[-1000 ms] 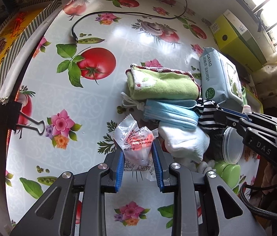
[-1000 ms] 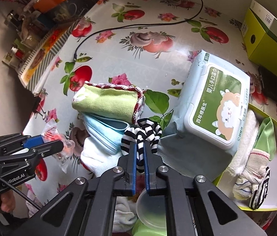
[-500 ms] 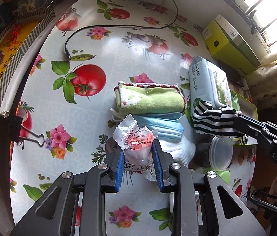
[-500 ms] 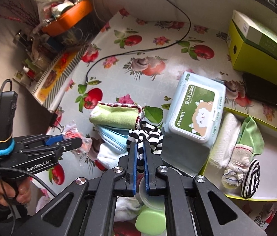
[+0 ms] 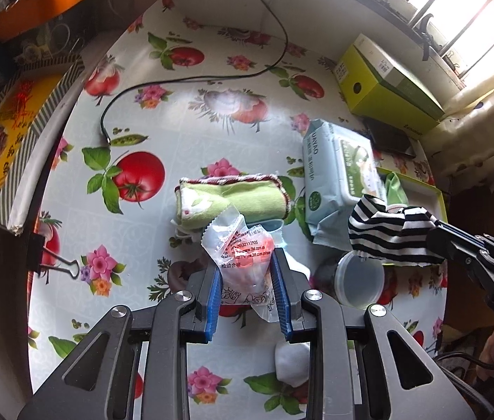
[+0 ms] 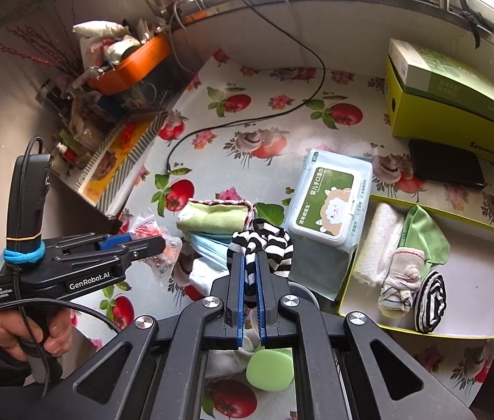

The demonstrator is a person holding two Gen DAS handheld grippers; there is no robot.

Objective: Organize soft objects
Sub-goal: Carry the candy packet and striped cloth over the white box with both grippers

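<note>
Both grippers higher; "GenRobot.AI" left gripper [image 6: 148, 245]

The blue mask [image 6: 211, 246] lies mostly hidden under the green towel [image 6: 213, 218] and striped sock [image 6: 269, 245]. At six o'clock, the green lid [image 6: 271, 367] is partly blocked by the right hand-held gripper [image 6: 251, 294]. Print on the plastic packet [image 5: 245, 248] is too small to read.

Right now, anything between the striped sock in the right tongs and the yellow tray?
Nothing visible blocks it. The striped sock hangs clamped in the right tongs above the table. The wipes pack lies just left of the yellow tray, low on the table; the tray's right part is bare.
</note>
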